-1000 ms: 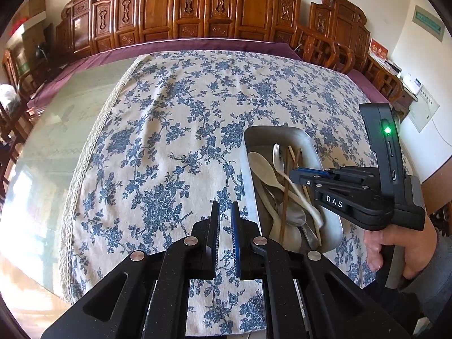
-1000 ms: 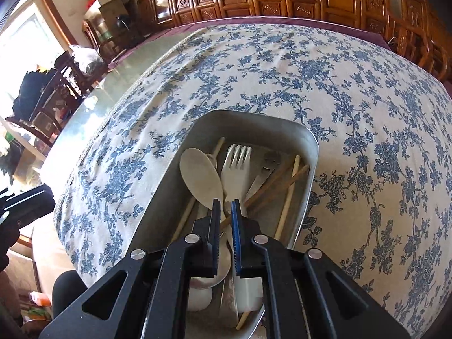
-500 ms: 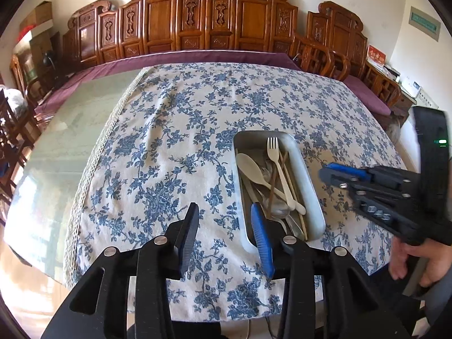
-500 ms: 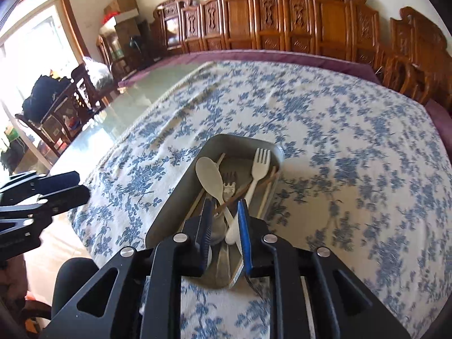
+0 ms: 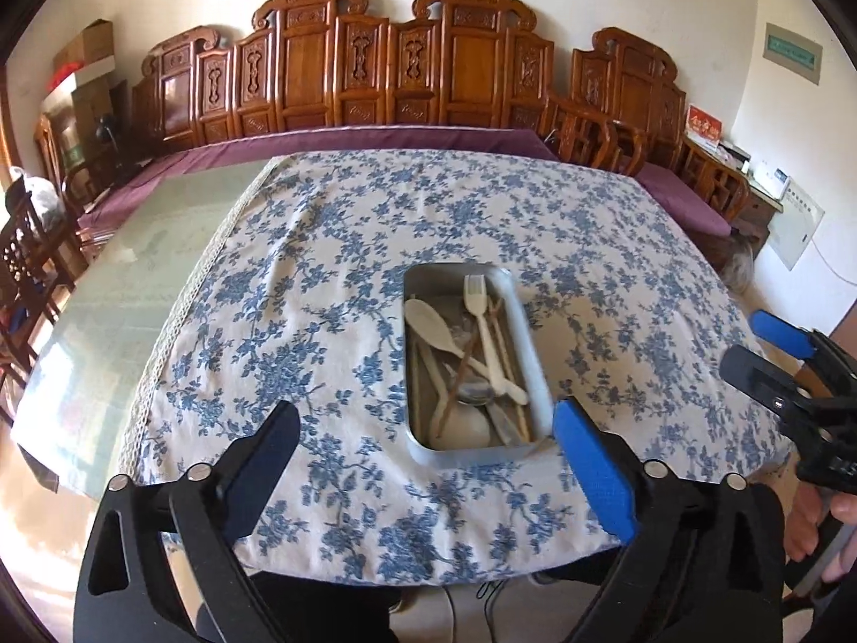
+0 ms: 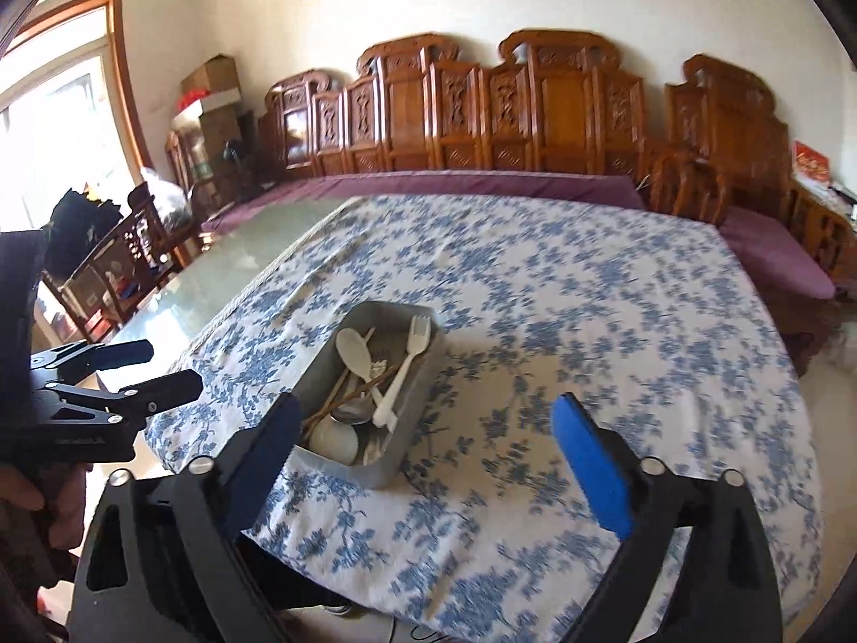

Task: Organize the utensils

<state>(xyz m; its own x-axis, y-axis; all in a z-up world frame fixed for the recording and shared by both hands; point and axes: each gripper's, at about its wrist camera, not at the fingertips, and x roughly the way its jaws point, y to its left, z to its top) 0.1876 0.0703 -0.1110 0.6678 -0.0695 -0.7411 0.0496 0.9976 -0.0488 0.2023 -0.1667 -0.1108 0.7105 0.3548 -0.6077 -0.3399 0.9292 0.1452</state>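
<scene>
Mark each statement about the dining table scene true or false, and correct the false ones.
1. The grey metal tray holds a white plastic fork and a pale spoon. True.
2. The left gripper clamps a chopstick. False: its jaws stand open and empty.
3. The tray rests on a blue-flowered white tablecloth. True.
4. The right gripper is shut. False: it is wide open, with nothing held.
5. The tray is empty. False: utensils lie piled inside.

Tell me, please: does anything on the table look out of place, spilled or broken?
Nothing is spilled or visibly broken. The utensils all lie inside the metal tray, but in a loose heap: the white plastic fork and white spoon cross over the chopsticks instead of lying side by side. The floral tablecloth shows a few wrinkles.
</scene>
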